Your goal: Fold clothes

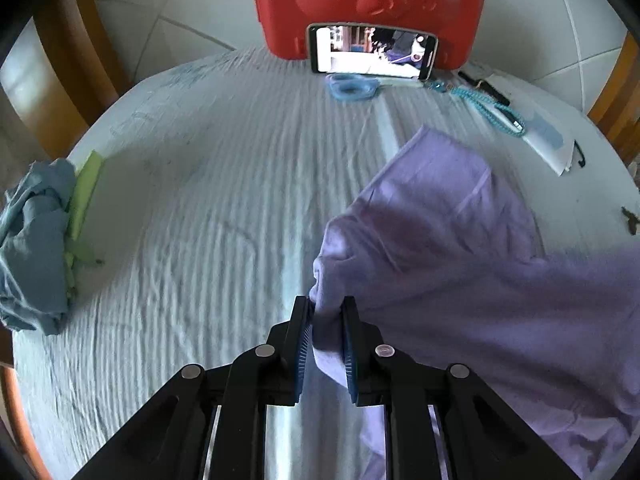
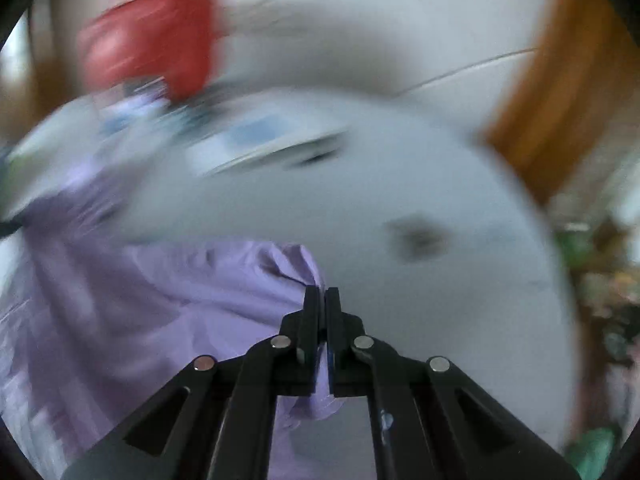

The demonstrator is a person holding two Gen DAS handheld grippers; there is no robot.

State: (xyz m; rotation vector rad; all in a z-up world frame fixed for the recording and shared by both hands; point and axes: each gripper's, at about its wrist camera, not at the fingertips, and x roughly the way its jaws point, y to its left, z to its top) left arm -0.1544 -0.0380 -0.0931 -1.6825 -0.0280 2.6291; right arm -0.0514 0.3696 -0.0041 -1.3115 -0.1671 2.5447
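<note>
Stretching from lower right toward the far red box, the lilac garment lies on the round table's pale crinkled cloth, its long axis slanting away to the right. The left gripper is clamped on a bunched edge of it. The right gripper, in a blurred view, is pinched tight on another corner of the same fabric.
</note>
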